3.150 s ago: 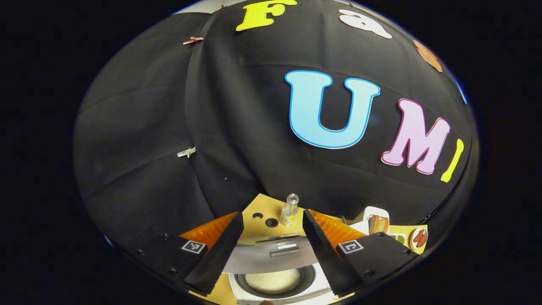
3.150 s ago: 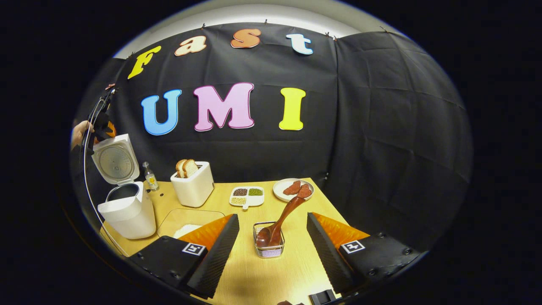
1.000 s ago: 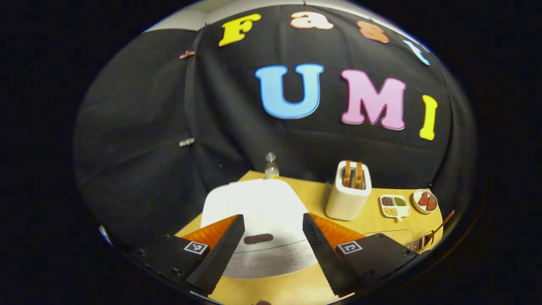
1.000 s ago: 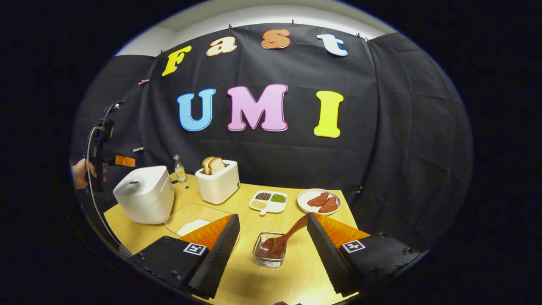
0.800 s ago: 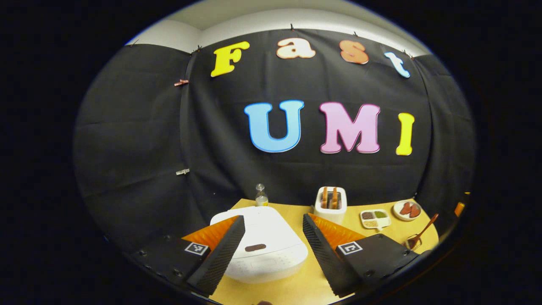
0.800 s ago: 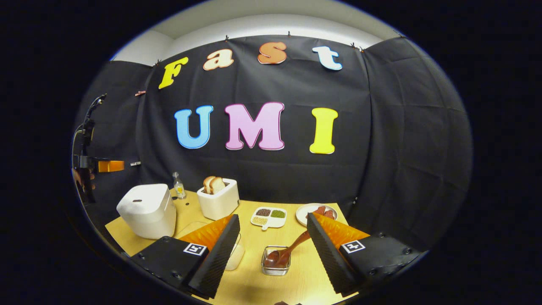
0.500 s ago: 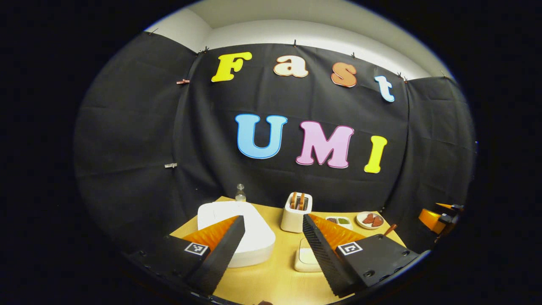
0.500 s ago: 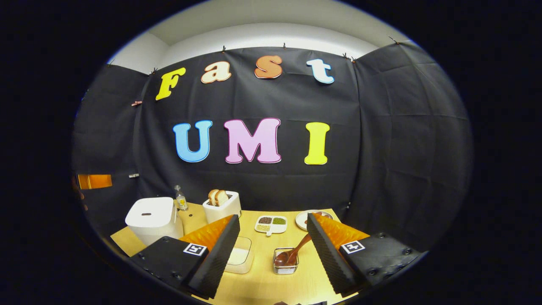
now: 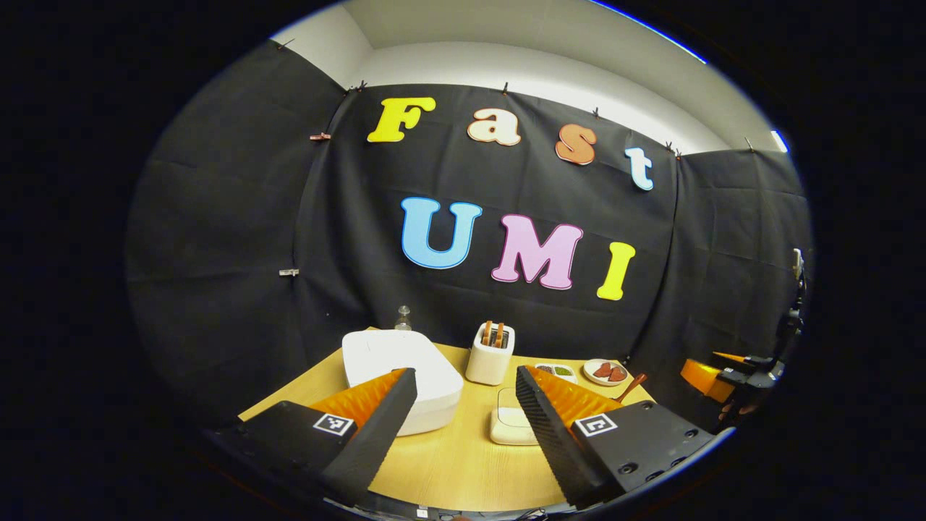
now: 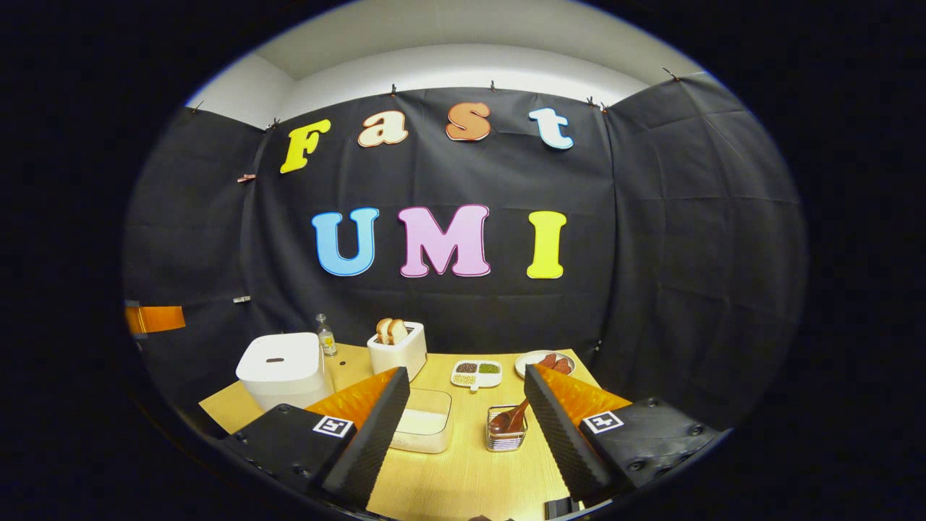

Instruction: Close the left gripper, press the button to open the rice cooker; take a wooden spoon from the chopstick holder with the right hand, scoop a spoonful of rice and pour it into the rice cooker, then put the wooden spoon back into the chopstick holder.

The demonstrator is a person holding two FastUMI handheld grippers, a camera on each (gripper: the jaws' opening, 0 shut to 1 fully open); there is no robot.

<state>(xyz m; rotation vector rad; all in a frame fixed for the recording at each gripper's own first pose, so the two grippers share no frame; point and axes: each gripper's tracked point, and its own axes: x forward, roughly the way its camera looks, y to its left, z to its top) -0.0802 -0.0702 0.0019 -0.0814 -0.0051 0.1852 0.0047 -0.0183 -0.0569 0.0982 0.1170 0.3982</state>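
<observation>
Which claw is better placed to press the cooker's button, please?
Left, probably: the cooker sits just ahead of the left claw; the right claw faces the spoon, with the cooker well aside.

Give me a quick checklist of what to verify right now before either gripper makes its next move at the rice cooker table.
1. Rice cooker lid shut: ok, so the button press comes first.
2. Left gripper closed for pressing: not ok, fingers wide apart.
3. Wooden spoon in the chopstick holder: ok, bowl down, handle leaning out.
4. Right gripper open and empty: ok.
5. Rice in the clear container: ok, white grains visible.
6. Both grippers clear of the table items: ok.
</observation>
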